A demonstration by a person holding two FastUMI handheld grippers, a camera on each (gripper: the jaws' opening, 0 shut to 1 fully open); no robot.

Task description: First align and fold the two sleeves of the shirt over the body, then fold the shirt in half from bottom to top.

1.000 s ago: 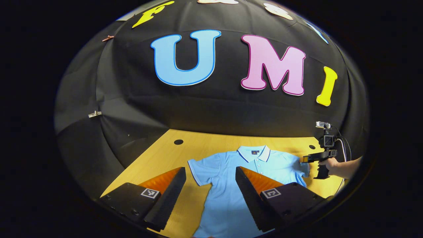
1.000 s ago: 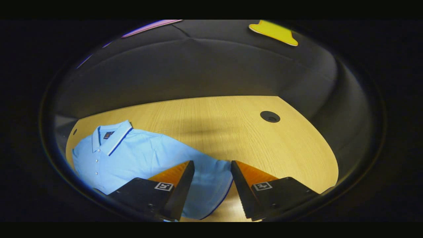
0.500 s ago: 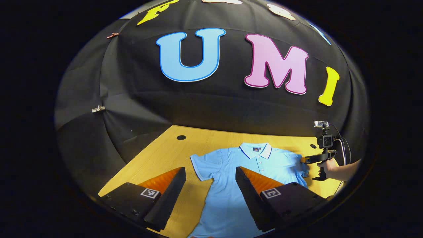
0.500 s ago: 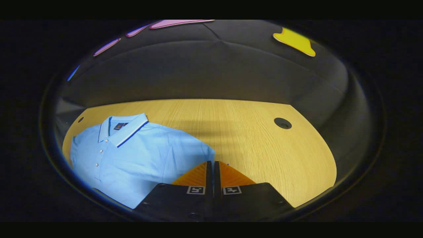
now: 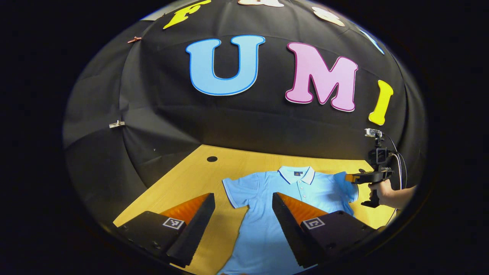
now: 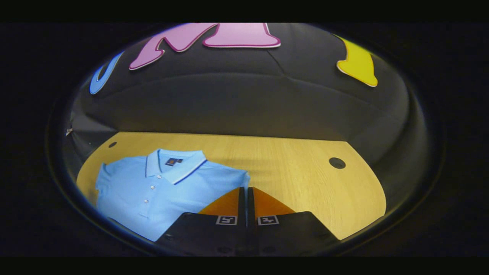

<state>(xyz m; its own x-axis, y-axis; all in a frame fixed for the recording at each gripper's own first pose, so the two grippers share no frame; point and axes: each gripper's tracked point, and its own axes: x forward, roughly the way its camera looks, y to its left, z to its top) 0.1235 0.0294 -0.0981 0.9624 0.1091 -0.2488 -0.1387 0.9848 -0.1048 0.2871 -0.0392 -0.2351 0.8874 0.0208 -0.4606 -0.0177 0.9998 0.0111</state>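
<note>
1. My table (image 5: 229, 160) is light wood, its grain running along the far edge.
2. Two round dark holes sit near its far corners: hole (image 5: 212, 159), hole (image 6: 337, 163).
3. Black cloth (image 5: 244, 126) walls the booth behind, creased, held by a clip (image 5: 116, 124) at my left.

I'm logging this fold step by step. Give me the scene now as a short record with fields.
garment: light blue polo shirt, front up on the wooden table
left gripper: open, above the shirt's left side
right gripper: shut on the right sleeve, raised off the table
left sleeve: flat, unfolded
holder: a hand on the right gripper's handle
</note>
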